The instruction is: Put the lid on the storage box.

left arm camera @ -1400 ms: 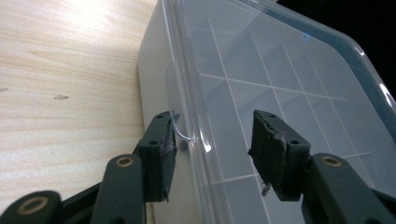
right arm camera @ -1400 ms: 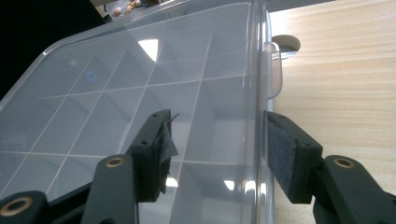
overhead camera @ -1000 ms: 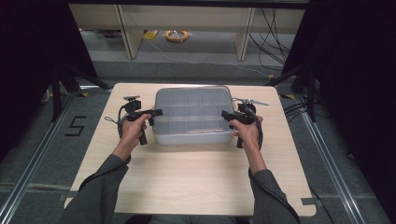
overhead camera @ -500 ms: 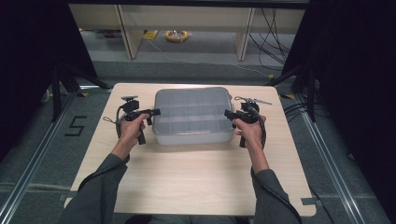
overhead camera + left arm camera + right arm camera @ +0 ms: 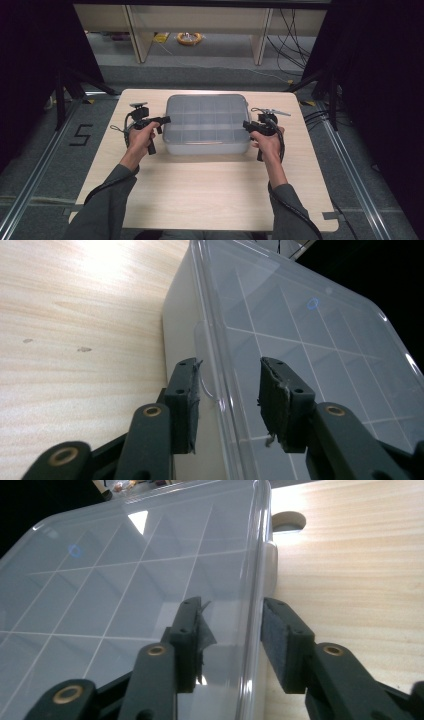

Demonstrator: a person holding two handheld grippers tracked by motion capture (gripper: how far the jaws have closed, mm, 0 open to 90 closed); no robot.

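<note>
Translucent grey plastic organiser box (image 5: 207, 124), rounded corners, clear lid over a grid of dividers, sits centre-upper on the pale wood-grain worktop (image 5: 210, 195). Left gripper (image 5: 159, 121) is at the box's left edge: in the left gripper view its jaws stand apart, straddling the lid rim (image 5: 210, 340), one worn foam pad (image 5: 192, 405) on the outside by the side latch tab, the other over the lid; not clenched. Right gripper (image 5: 248, 125) mirrors it at the right edge, jaws parted across the rim (image 5: 255, 580), outer pad (image 5: 274, 640) just beside the wall. Broad bare worktop in the lower half of the high view; narrower strips left and right of the box.
</note>
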